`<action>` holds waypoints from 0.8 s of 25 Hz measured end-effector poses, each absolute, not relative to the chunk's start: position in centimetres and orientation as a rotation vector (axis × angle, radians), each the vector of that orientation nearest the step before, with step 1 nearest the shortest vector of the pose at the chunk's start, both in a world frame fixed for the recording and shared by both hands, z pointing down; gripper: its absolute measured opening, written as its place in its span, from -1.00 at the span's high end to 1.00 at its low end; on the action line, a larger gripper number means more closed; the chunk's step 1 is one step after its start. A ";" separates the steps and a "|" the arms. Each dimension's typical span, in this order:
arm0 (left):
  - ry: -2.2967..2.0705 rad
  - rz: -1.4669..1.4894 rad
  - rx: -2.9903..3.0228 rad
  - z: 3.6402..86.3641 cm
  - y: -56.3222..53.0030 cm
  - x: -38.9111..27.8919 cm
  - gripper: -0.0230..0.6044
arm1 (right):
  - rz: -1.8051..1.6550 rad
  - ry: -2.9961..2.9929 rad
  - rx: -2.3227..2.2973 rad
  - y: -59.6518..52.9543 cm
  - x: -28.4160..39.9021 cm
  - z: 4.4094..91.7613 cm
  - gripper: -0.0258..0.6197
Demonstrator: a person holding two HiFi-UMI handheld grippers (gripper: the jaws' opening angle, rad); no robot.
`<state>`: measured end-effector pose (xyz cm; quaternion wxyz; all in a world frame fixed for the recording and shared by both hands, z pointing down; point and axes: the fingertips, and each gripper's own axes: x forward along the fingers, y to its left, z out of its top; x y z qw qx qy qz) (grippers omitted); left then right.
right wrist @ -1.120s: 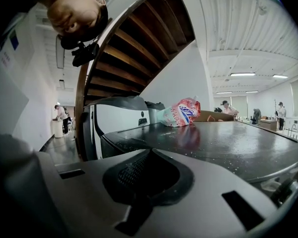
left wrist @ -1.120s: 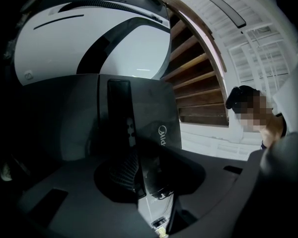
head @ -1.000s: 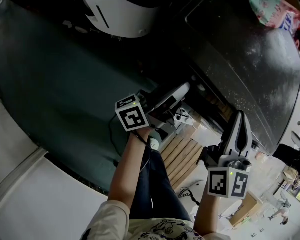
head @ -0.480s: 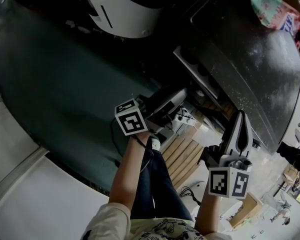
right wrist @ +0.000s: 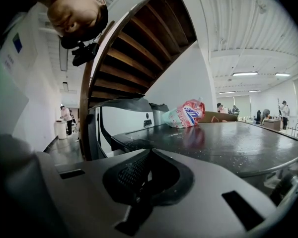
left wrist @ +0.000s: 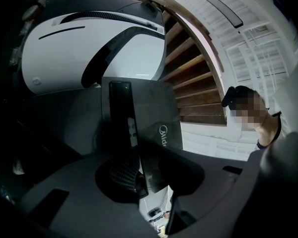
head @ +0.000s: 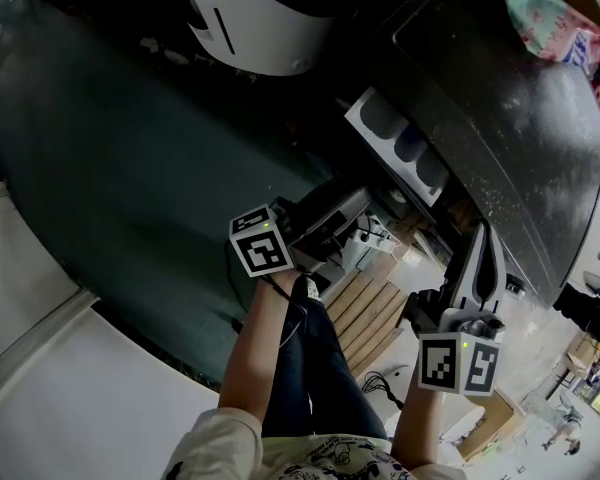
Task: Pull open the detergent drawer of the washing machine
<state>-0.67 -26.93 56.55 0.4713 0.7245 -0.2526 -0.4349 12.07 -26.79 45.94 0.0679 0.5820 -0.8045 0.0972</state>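
The detergent drawer (head: 402,148) is standing partway out of the front edge of the dark-topped washing machine (head: 510,118), its pale tray showing a row of compartments from above. Its dark front panel (left wrist: 139,115), with a slim button strip and a white brand mark on it, is sitting right between the jaws of the left gripper (head: 348,208). In the left gripper view (left wrist: 150,178) the two pads are pinching that panel's edge, one on each face. The left hand is holding the gripper tipped slightly upward, its marker cube (head: 260,243) facing the head camera.

The right gripper (head: 483,240) is hanging off to the right, just beside the machine's corner and touching nothing. Its own view (right wrist: 144,182) is showing the pads pressed together with nothing between them. It is looking across the speckled machine top toward a colourful plastic bag (right wrist: 186,114) lying at the far end, which also shows in the head view (head: 540,18).

A white rounded appliance (head: 250,18) is sitting beyond the drawer. Dark green flooring (head: 130,178) is spreading out on the left, and wooden slats (head: 365,313) are lying below the grippers. A wooden staircase (right wrist: 134,48) is curving overhead.
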 end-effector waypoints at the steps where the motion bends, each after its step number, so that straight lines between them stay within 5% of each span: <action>1: -0.620 -1.064 1.776 56.6 -26.7 -0.7 0.52 | 0.293 -2.426 1.751 -26.7 12.0 45.9 0.89; 20: -0.655 -1.049 1.790 56.7 -22.8 -1.9 0.54 | 0.290 -2.464 1.714 -24.8 11.3 45.4 0.89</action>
